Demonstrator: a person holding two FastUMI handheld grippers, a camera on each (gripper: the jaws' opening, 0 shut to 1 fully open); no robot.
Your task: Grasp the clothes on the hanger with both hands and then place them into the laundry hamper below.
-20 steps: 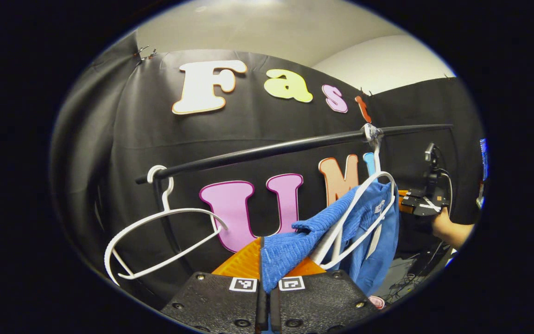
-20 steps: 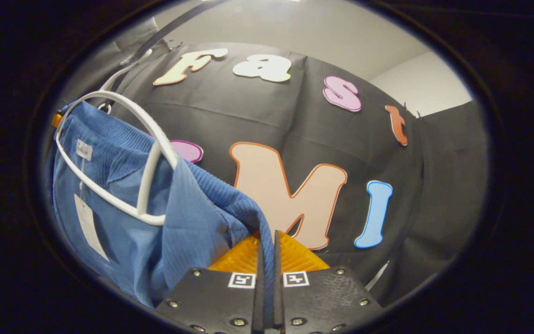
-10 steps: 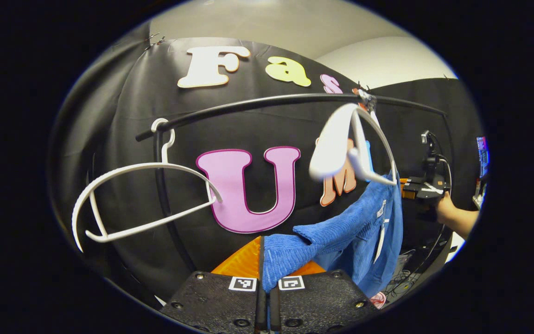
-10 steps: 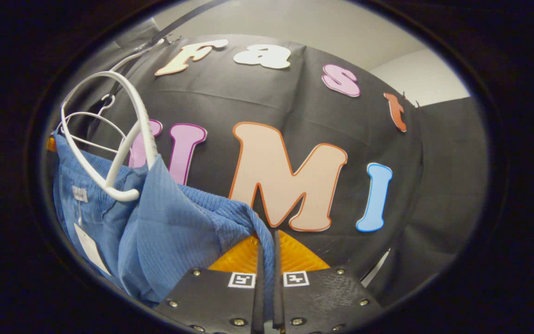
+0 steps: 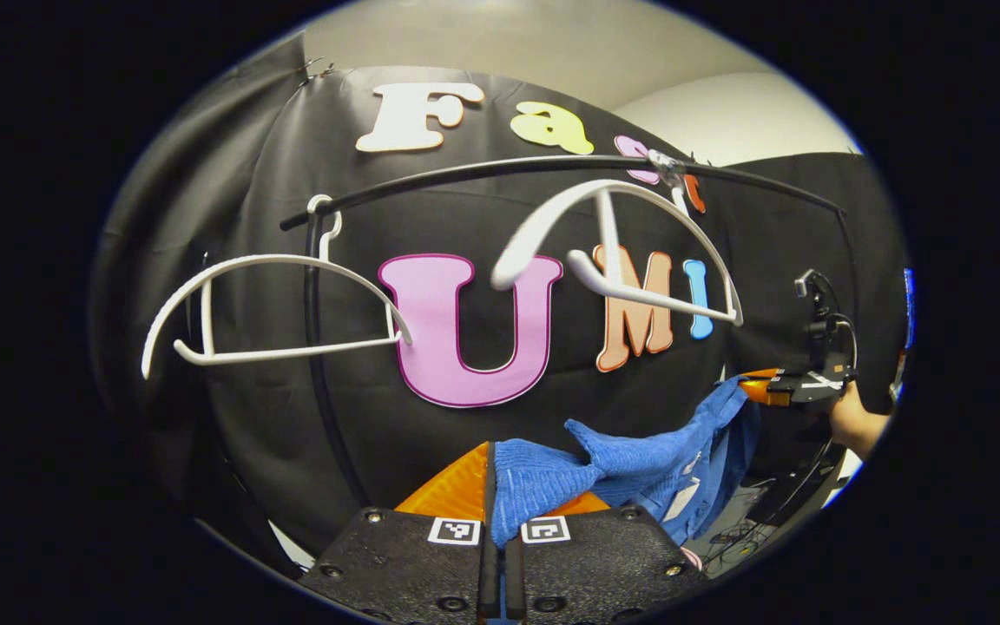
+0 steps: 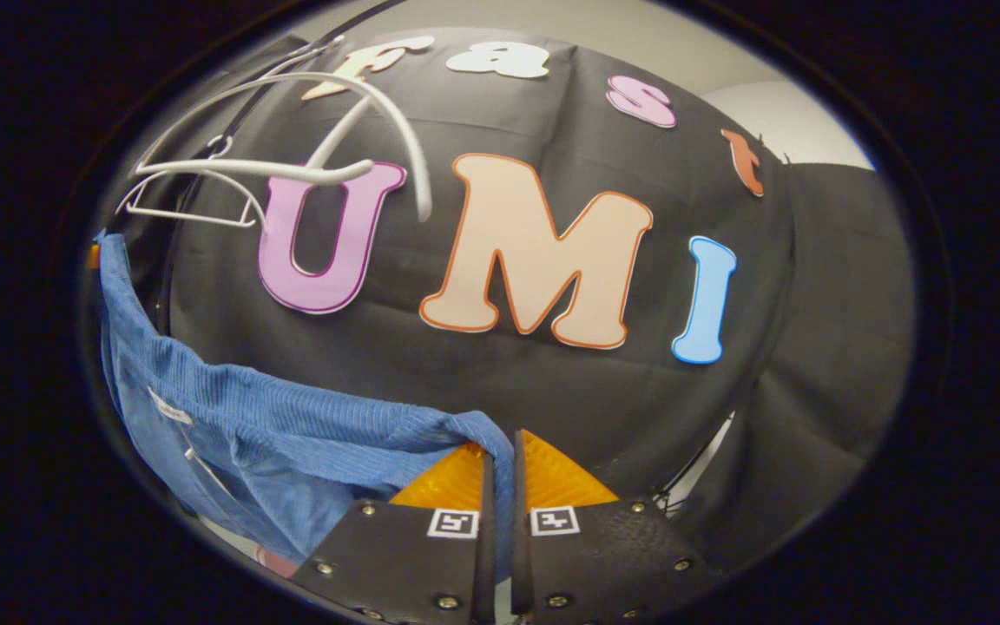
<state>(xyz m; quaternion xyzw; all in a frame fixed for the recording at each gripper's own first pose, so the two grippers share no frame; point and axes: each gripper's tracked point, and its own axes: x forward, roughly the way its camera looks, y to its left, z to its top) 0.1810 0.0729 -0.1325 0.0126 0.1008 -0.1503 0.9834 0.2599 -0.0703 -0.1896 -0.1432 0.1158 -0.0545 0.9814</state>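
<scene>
The blue garment (image 5: 639, 469) is pinched at one end between the closed fingers of the left gripper (image 5: 496, 555) and at the other by the right gripper (image 6: 498, 538), whose jaws are likewise clamped on the cloth (image 6: 292, 425). It hangs slack between the two, below and clear of the white hanger (image 5: 621, 252), which sits bare on the black rail (image 5: 465, 174) beside a second empty hanger (image 5: 266, 304). So the removal looks done; lowering it into the hamper remains.

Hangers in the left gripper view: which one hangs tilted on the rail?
The right-hand hanger, above the blue garment; the hanger by the rail's left end hangs level.
</scene>
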